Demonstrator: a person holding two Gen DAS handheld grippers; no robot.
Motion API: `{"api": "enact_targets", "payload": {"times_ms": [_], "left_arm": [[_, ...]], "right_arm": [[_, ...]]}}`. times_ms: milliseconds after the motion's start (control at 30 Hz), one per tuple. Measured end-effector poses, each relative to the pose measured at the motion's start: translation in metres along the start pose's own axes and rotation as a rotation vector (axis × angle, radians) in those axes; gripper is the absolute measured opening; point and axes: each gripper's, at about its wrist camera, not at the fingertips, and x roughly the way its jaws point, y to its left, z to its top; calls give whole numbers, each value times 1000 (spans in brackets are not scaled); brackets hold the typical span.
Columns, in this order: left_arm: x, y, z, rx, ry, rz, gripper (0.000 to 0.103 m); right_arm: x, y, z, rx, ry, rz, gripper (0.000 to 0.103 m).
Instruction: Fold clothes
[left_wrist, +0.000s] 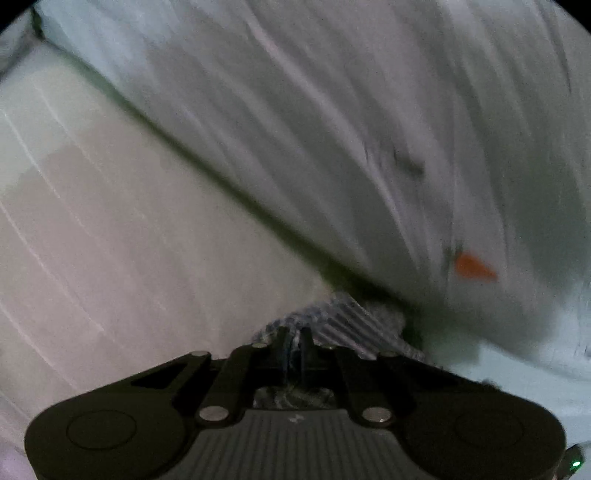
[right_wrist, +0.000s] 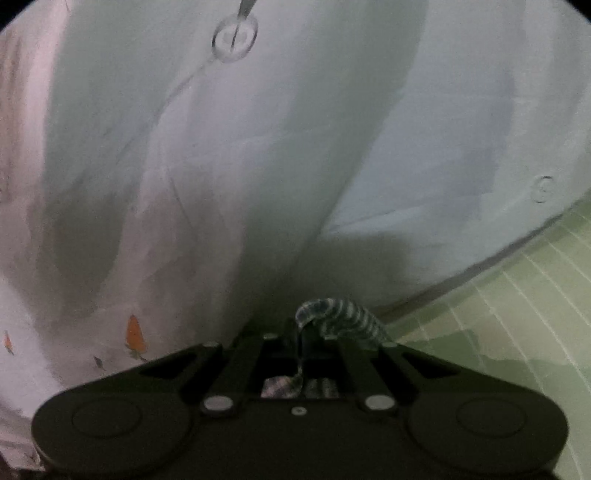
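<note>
A white garment (left_wrist: 332, 129) with small orange carrot prints (left_wrist: 471, 266) fills the left wrist view, blurred and lifted off the surface. Its blue-and-white ribbed trim (left_wrist: 343, 321) is pinched in my left gripper (left_wrist: 294, 332), which is shut on it. In the right wrist view the same white garment (right_wrist: 221, 166) hangs in folds, with a round clear button (right_wrist: 235, 37) near the top. My right gripper (right_wrist: 301, 332) is shut on another stretch of the ribbed trim (right_wrist: 343, 319), which curls over its right finger.
A pale mat with a thin line grid (left_wrist: 110, 240) lies under the garment at the left; it appears green (right_wrist: 498, 314) at the lower right of the right wrist view. A second round fastener (right_wrist: 542, 188) sits near the garment's right edge.
</note>
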Motion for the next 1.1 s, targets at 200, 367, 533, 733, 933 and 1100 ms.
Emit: {"api": "enact_targets", "payload": {"times_ms": [200, 367, 533, 733, 933, 1100], "left_arm": [[-13, 29, 30, -35, -68, 52, 5], [-6, 45, 32, -66, -46, 75, 5], [4, 52, 35, -60, -22, 119, 9], [-4, 48, 33, 35, -31, 152, 61], [-22, 34, 2, 245, -35, 218, 82], [-28, 23, -29, 395, -39, 230, 84]], "right_arm": [[63, -6, -28, -19, 136, -75, 2], [99, -6, -52, -68, 214, -141, 3], [112, -4, -45, -52, 257, -161, 19], [67, 13, -40, -170, 174, -203, 70], [9, 12, -72, -237, 162, -317, 81], [-22, 5, -103, -249, 202, -434, 82]]}}
